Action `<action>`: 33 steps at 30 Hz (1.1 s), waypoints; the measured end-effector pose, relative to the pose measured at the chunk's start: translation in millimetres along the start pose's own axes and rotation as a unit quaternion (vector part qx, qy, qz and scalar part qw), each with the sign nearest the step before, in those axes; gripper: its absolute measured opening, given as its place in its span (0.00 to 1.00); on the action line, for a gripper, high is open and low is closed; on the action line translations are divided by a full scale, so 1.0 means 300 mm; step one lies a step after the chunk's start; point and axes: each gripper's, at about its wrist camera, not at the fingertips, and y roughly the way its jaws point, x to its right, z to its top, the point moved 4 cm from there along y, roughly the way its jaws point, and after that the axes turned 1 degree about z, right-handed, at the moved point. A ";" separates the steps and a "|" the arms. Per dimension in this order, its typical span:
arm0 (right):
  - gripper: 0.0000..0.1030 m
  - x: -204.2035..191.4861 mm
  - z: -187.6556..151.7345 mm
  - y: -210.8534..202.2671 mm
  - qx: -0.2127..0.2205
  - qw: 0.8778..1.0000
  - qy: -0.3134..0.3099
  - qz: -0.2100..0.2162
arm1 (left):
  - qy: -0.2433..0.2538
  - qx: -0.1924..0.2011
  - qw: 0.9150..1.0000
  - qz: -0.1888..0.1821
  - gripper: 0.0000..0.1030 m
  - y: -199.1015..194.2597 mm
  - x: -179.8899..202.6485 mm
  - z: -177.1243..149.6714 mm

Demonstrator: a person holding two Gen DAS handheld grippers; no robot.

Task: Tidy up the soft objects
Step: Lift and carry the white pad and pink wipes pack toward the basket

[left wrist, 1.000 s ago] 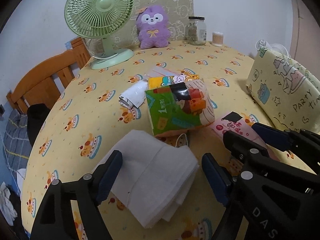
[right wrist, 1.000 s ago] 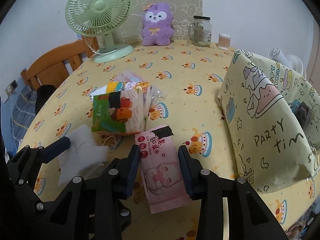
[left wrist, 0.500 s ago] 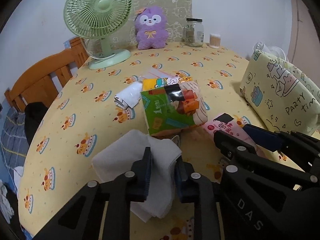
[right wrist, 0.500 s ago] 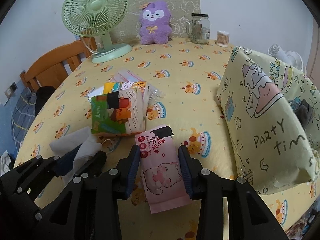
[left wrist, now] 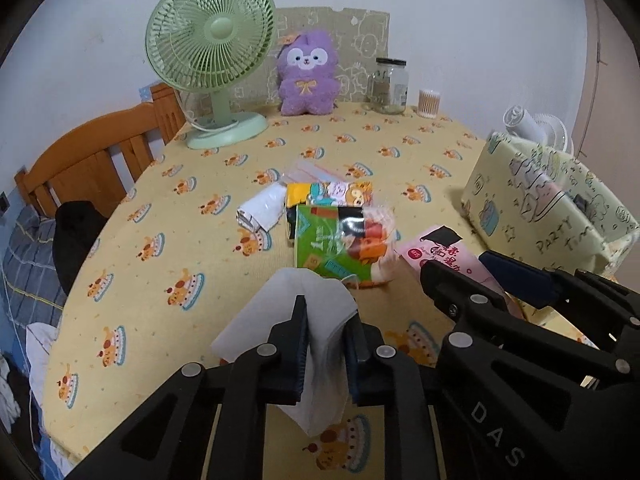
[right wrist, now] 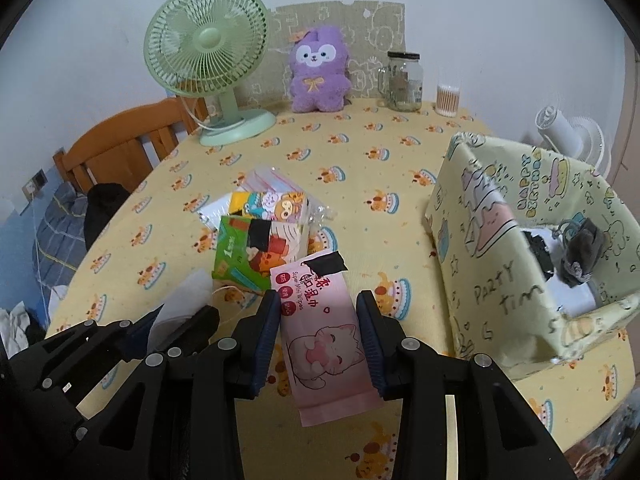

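Meanwhile, both grippers are gripping soft items above the near worktop [left wrist: 224, 240], left gripper [left wrist: 326, 350] fingers clamping white cloth [left wrist: 316, 308], right gripper [right wrist: 318, 340] fingers clamping pink wipes pack [right wrist: 324, 336], likely heading rightward into the party box [right wrist: 500, 248].

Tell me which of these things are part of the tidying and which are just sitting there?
Part of the job: white folded cloth, pink wipes packet, green tissue pack, yellow cartoon-print box.
Just there: green desk fan, purple plush toy, glass jar.

A home room, desk under a yellow cake-print cloth [left wrist: 224, 248], green desk fan [left wrist: 210, 40], purple plush toy [left wrist: 306, 74], wooden chair [left wrist: 96, 152], clothes heaped beside [left wrist: 28, 264]
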 end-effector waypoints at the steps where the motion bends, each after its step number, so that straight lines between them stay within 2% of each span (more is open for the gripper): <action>1: 0.41 0.001 0.005 -0.010 0.003 1.000 0.000 0.001 | 0.000 0.003 1.000 0.001 0.13 -0.010 0.002 0.005; 9: 0.41 0.000 0.062 -0.097 0.030 0.999 -0.009 0.010 | -0.008 0.029 1.000 0.009 0.13 -0.095 0.010 0.057; 22: 0.41 0.032 0.142 -0.229 0.075 0.997 0.002 0.012 | 0.006 0.070 0.997 0.018 0.13 -0.211 0.051 0.149; 33: 0.41 0.080 0.191 -0.291 0.098 0.995 0.003 0.020 | 0.010 0.093 0.995 0.027 0.13 -0.259 0.107 0.208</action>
